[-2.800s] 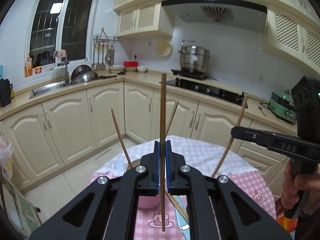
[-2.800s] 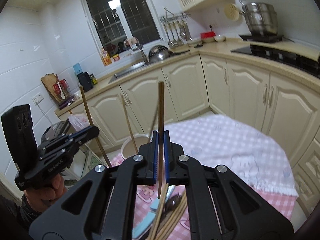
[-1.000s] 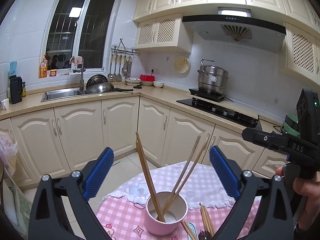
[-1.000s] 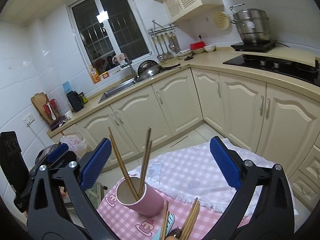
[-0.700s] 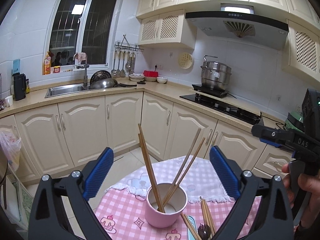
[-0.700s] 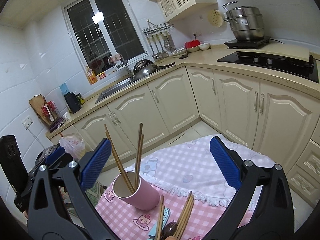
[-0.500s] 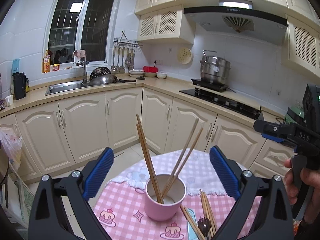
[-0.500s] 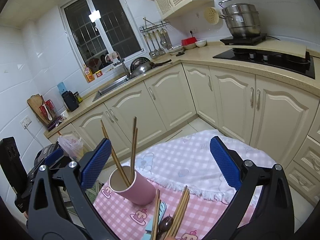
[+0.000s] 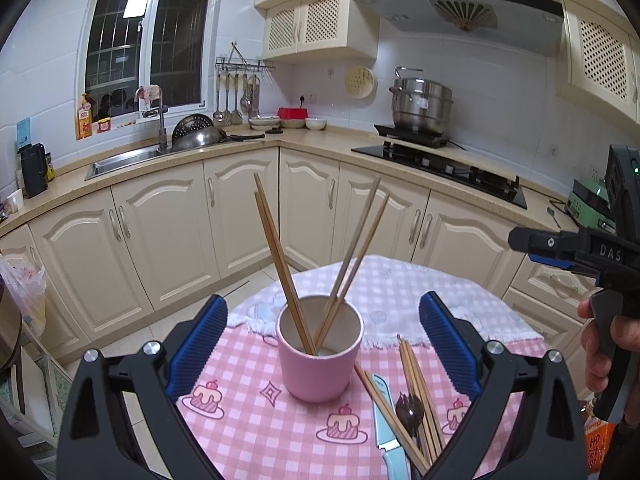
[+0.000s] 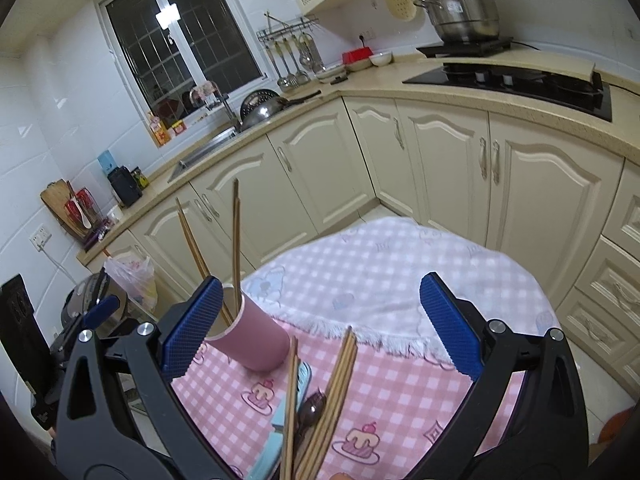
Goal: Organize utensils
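Observation:
A pink cup (image 9: 320, 354) (image 10: 252, 338) stands on the pink checked tablecloth (image 9: 256, 432) and holds several wooden chopsticks (image 9: 280, 256) (image 10: 236, 240) leaning outward. To its right lie more loose chopsticks (image 9: 416, 380) (image 10: 336, 376), a dark spoon (image 9: 409, 406) (image 10: 313, 404) and a light blue knife (image 9: 384, 416) (image 10: 298, 388). My left gripper (image 9: 322, 344) stands open just in front of the cup, empty. My right gripper (image 10: 320, 328) is open too, above the loose utensils, and appears at the right edge of the left wrist view (image 9: 576, 252), held by a hand.
The small round table has a white checked cloth (image 10: 380, 280) over its far half, with floor beyond its edge. Cream kitchen cabinets (image 9: 160, 232) wrap round behind, with a sink (image 9: 124, 158), a hob (image 9: 440, 164) and a steel pot (image 9: 420, 108). A plastic bag (image 9: 24, 288) hangs at left.
Both grippers held one chopstick each 2.8 s ago; both have opened and those chopsticks stand in the cup. Over the last second both views have tilted down toward the table.

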{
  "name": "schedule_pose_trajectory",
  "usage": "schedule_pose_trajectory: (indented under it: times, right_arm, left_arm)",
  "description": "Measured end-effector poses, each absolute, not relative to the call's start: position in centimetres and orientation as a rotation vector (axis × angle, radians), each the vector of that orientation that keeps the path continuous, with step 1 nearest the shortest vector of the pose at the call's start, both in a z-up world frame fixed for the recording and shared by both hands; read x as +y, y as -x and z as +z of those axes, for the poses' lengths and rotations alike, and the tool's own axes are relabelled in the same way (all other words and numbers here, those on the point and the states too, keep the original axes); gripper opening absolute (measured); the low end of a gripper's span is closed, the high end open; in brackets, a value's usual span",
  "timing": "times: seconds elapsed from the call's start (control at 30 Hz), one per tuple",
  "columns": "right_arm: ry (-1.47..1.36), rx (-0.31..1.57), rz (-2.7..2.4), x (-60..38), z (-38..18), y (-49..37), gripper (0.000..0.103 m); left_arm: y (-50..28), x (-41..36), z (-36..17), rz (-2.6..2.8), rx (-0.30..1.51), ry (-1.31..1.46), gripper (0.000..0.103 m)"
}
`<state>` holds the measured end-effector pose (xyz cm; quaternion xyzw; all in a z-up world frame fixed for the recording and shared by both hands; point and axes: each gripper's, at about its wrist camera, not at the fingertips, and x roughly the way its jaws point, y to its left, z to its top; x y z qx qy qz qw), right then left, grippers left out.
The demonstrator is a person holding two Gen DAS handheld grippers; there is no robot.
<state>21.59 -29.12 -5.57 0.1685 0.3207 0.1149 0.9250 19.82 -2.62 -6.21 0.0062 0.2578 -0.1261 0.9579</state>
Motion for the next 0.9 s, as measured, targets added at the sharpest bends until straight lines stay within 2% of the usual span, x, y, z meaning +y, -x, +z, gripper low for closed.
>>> schedule_pose_trajectory:
  times: [0.43, 0.9]
  right_arm:
    - [-0.263, 0.895, 0.171, -27.8, -14.0, -20.2, 0.097]
    - [-0.089, 1.077, 0.152, -24.9, -20.3, -19.8, 0.097]
  left_arm:
    - [-19.9, -3.7, -11.7, -0.257, 0.678, -0.069, 0.095]
    - [-20.6, -5.2, -17.8, -0.284, 0.843, -0.117, 0.095]
